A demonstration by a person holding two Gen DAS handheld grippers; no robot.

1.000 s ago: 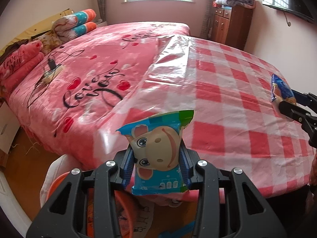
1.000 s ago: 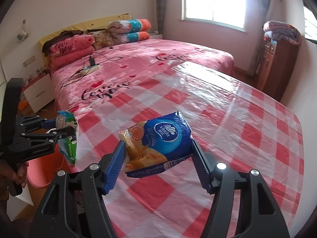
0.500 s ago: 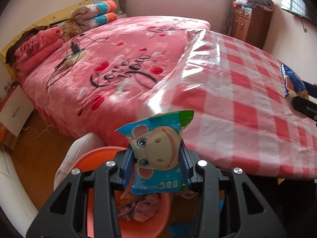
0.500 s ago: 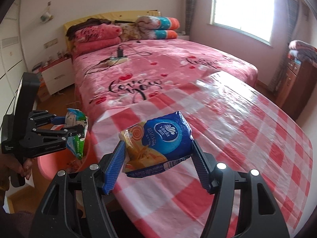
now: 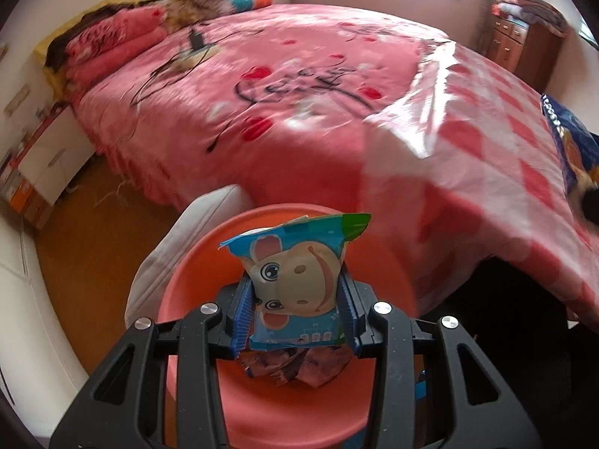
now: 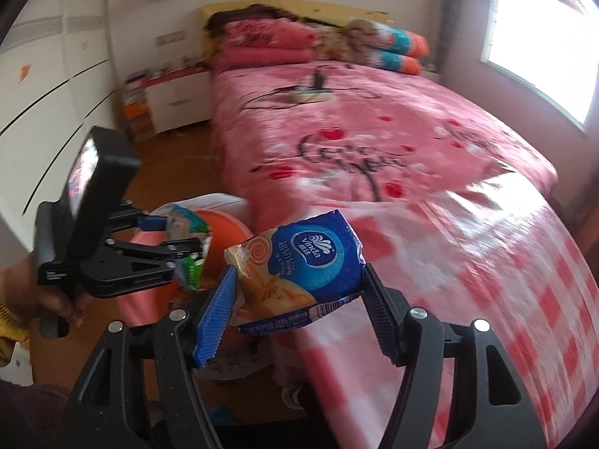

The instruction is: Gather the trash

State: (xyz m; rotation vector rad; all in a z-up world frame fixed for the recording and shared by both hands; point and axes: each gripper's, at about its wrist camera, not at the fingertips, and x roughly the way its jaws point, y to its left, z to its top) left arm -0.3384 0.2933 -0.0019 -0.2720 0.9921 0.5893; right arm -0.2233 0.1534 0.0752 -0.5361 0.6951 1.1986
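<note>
Now, left gripper (image 5: pixel 295 312) jaws clamped on cartoon snack packet (image 5: pixel 297 280) above orange bin (image 5: pixel 284 404), right gripper (image 6: pixel 299 295) clasping blue wrapper (image 6: pixel 299 273) nearby: best released squarely over opening.

A pink bedspread (image 5: pixel 299 86) fills twelve o'clock, folded quilts (image 6: pixel 389 43) beyond; a wooden cabinet (image 5: pixel 520 45) stands at two o'clock.

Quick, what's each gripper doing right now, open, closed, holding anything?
Left gripper: closed on the cartoon snack packet, above the orange bin.
Right gripper: closed on the blue tissue pack.
</note>
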